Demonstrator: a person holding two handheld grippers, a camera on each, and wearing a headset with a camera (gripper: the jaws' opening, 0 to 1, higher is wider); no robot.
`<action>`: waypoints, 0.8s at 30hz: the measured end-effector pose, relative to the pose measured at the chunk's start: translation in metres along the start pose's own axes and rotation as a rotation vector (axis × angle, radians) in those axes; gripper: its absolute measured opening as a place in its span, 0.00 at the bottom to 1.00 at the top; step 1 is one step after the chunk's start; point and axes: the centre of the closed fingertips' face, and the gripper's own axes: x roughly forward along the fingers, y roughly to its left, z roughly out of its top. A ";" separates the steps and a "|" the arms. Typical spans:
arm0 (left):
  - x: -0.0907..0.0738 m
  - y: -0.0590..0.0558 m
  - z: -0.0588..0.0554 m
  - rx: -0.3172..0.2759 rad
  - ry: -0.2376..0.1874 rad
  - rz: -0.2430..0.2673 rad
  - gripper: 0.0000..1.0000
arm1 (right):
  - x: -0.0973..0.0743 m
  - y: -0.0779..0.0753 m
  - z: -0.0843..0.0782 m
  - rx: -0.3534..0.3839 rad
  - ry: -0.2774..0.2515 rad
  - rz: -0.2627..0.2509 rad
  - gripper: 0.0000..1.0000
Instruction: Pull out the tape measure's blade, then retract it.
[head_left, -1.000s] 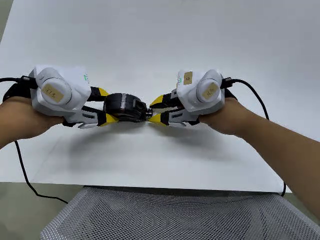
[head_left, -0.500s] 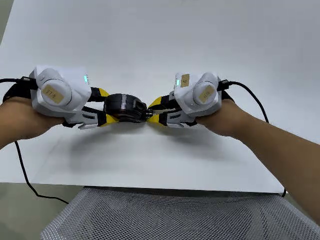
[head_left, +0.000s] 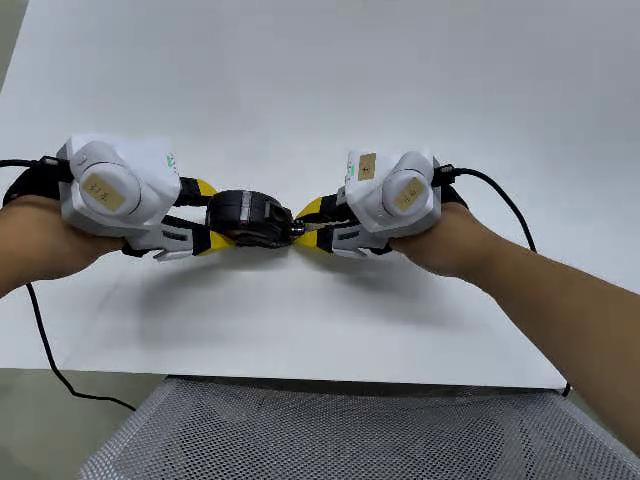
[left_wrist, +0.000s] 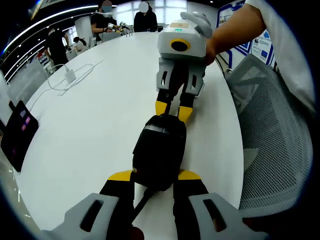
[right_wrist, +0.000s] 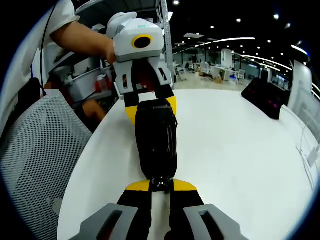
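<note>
At the left of the head view, the left claw (head_left: 213, 212) is clamping the black tape measure (head_left: 250, 216) by its case, one yellow tip pressing on each side. The case is hanging just above the white surface (head_left: 320, 80) at mid-frame, and no blade is showing outside it yet. Just right of the case, the right claw (head_left: 312, 225) is pinching together on the small metal end hook (right_wrist: 160, 183) at the case's mouth, its tips looking nearly shut around it. Judging from this, the pull is only beginning. To do it well, the left claw should be holding the case steady and level while the right claw is drawing the hook straight away along the blade's own line, towards the right of the frame, without twisting, so the thin hook is not slipping from the tips. For the retraction, the hook should be being guided back slowly, not released to snap in. The tan stickers (head_left: 103, 187) on the claw housings are carrying marks too small to read, and no brand is legible on the case.
</note>
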 end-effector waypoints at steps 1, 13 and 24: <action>0.000 0.000 0.000 0.000 -0.001 -0.001 0.23 | 0.000 0.000 0.000 0.000 0.001 0.002 0.09; -0.001 0.001 -0.002 0.012 0.008 -0.003 0.23 | -0.011 0.004 -0.002 0.014 -0.008 0.012 0.09; 0.000 0.000 -0.002 0.016 0.012 -0.001 0.24 | -0.025 0.004 -0.010 0.035 -0.008 0.001 0.09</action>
